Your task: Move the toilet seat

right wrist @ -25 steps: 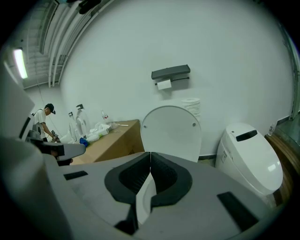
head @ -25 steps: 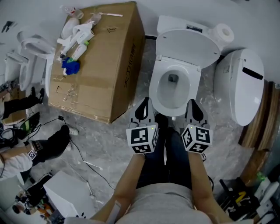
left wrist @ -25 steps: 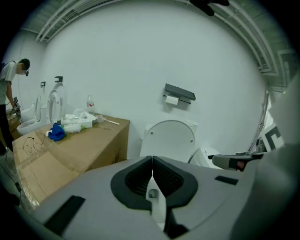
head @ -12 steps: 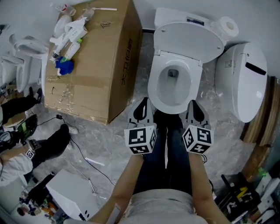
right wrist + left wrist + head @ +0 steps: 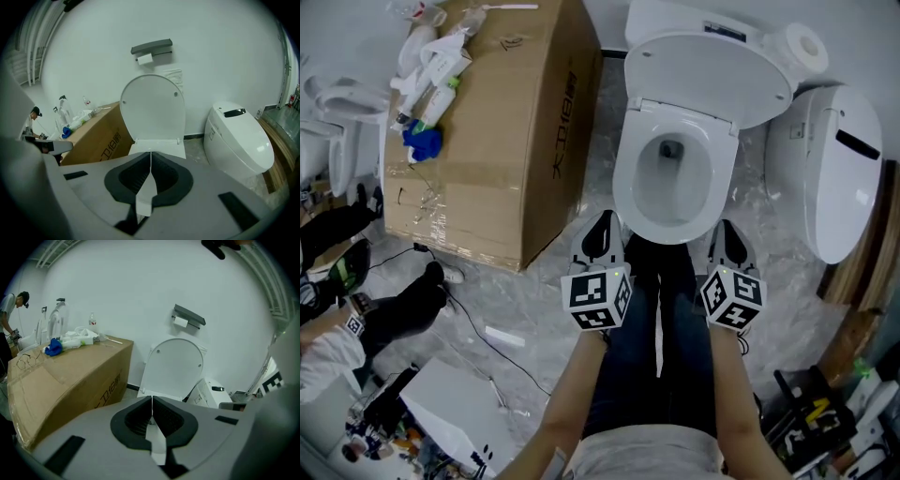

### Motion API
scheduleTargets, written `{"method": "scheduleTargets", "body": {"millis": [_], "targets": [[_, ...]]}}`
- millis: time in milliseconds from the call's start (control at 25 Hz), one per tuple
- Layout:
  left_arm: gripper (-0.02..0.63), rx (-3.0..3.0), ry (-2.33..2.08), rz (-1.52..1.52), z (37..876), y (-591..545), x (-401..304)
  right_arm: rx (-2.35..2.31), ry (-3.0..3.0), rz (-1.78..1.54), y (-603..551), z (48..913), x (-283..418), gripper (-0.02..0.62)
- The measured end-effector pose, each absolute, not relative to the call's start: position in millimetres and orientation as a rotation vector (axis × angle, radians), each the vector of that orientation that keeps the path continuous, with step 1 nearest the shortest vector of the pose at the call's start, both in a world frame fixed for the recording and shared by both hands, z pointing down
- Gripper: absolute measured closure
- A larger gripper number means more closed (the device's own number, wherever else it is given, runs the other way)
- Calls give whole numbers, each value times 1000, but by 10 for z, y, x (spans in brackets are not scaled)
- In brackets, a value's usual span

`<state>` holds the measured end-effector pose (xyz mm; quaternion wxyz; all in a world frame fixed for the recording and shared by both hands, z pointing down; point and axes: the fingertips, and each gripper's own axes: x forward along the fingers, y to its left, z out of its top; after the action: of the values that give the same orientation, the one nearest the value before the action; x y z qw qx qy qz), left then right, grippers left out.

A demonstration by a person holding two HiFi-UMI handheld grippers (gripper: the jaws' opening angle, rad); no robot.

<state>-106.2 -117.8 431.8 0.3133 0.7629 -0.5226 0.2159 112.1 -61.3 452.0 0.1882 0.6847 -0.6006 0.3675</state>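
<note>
Closed and empty, just in front of the toilet [image 5: 667, 232]: left tongs [image 5: 602, 225] and right tongs [image 5: 728, 232]. Flat on the toilet bowl, the toilet seat [image 5: 624, 178] (lid [image 5: 708, 66] upright behind). Left of toilet, cardboard box [image 5: 497, 141].

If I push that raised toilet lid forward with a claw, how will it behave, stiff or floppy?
The raised lid looks like one rigid, glossy plastic panel, so it should stay stiff, though it is probably slippery. It stands near upright, hinged at its base, so once pushed past vertical it will likely swing down by itself and could slam onto the bowl.
</note>
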Motion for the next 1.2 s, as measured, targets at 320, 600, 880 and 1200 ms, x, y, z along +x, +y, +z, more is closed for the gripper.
{"method": "scheduleTargets", "body": {"millis": [320,600,880,1200], "targets": [[588,1968,-1357,645,4715,-1265,-1082,1869,-1693,1063,-554,4860,1227,578],[586,1935,-1325,661,5024,-1162,-962,1841,-1689,1115,-442,5170,1321,577],[528,1892,-1219,671,5431,-993,-801,1794,-1679,1174,-337,5541,1418,577],[525,1846,-1227,735,5878,-924,-867,1774,-1645,1248,-205,6006,1557,491]]}}
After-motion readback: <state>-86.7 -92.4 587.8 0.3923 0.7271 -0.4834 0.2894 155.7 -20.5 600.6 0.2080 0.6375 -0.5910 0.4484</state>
